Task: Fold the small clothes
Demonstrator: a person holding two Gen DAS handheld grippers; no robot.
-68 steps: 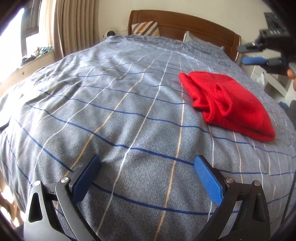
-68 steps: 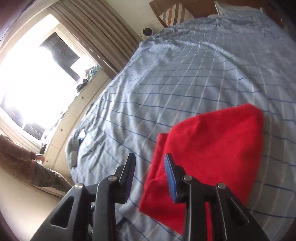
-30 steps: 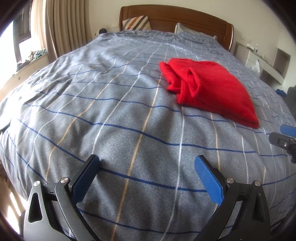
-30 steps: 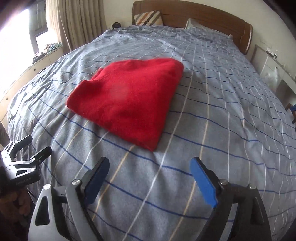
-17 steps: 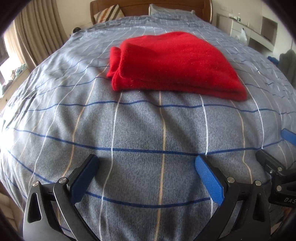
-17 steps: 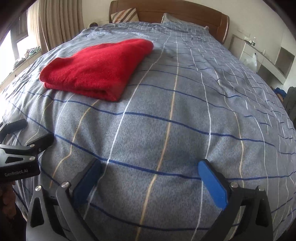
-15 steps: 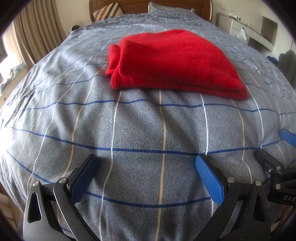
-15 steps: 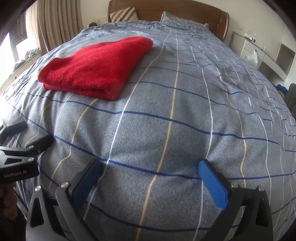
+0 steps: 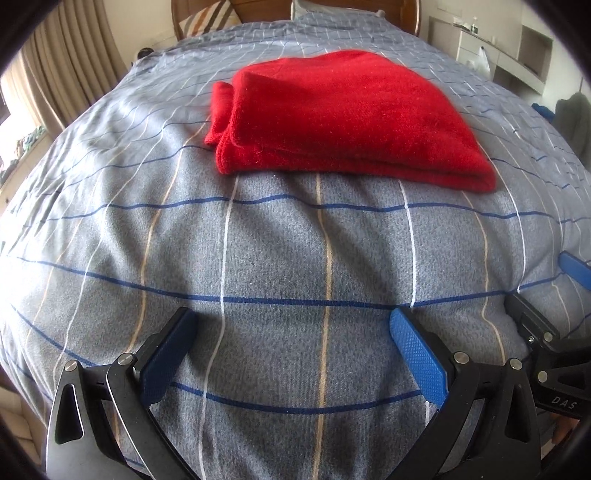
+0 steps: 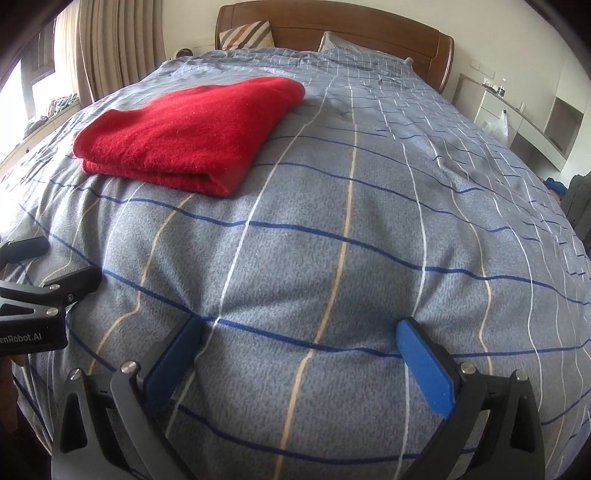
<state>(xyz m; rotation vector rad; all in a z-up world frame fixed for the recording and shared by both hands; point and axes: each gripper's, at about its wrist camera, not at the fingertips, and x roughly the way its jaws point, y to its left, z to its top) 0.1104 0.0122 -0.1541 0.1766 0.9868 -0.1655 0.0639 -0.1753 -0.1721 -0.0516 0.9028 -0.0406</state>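
A red knitted garment (image 9: 340,114) lies folded in a flat rectangle on the grey checked bedspread (image 9: 280,251); it also shows at the upper left of the right wrist view (image 10: 192,129). My left gripper (image 9: 291,328) is open and empty, low over the bedspread at the near edge, well short of the garment. My right gripper (image 10: 299,336) is open and empty too, low over the bedspread to the right of the garment. Each gripper shows at the edge of the other's view.
A wooden headboard (image 10: 369,26) with pillows (image 10: 245,33) stands at the far end of the bed. Curtains (image 10: 110,40) and a window are on the left. White shelving (image 10: 524,118) runs along the right wall.
Both grippers have pulled back from the garment to the near edge of the bed and dropped low. The right gripper has opened wide. The folded garment lies still.
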